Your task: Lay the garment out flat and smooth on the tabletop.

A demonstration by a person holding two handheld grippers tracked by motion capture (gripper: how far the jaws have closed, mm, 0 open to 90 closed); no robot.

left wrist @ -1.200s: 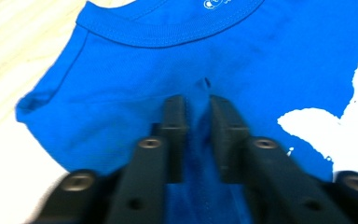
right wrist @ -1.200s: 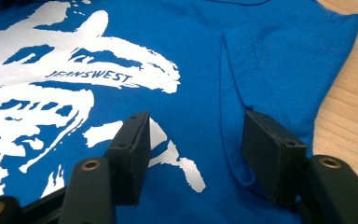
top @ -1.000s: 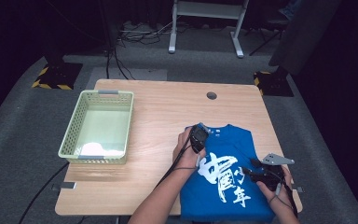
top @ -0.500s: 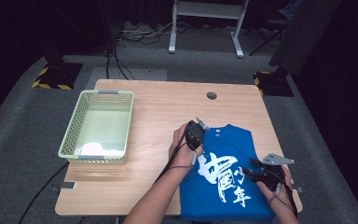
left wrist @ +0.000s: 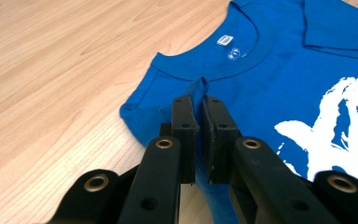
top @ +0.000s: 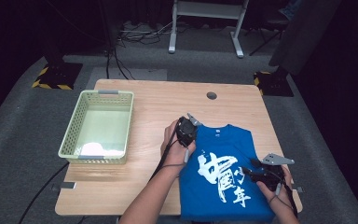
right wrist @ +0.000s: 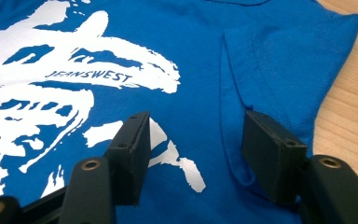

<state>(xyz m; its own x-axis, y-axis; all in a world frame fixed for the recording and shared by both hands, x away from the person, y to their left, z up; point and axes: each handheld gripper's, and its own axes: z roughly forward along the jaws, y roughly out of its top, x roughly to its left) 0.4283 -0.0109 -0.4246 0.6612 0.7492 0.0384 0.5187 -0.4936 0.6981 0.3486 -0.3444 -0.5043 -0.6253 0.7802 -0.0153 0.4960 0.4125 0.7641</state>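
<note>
The T-shirt (top: 223, 177) lies flat on the worktop (top: 154, 107), at its near right corner. The basket (top: 99, 126) stands well left of the T-shirt; the cable hole (top: 211, 95) lies behind the T-shirt.

T-shirt (top: 223, 182) — blue, white brush print | basket (top: 74, 133) — pale green | table (top: 154, 100) — light wood grain

Bare forearms, black tongs in both hands

Both forearms are uncovered, no sleeves in sight. The left tongs (left wrist: 196, 114) are matte black, with flat rectangular pads, brass-ringed pivot holes along the arms and small screw holes in the pads, plus a round black body and a dark cable trailing off. The right tongs (right wrist: 193, 140) match, same black pads and brass rings, and carry a grey three-cornered plate (top: 276, 159) on top.
</note>
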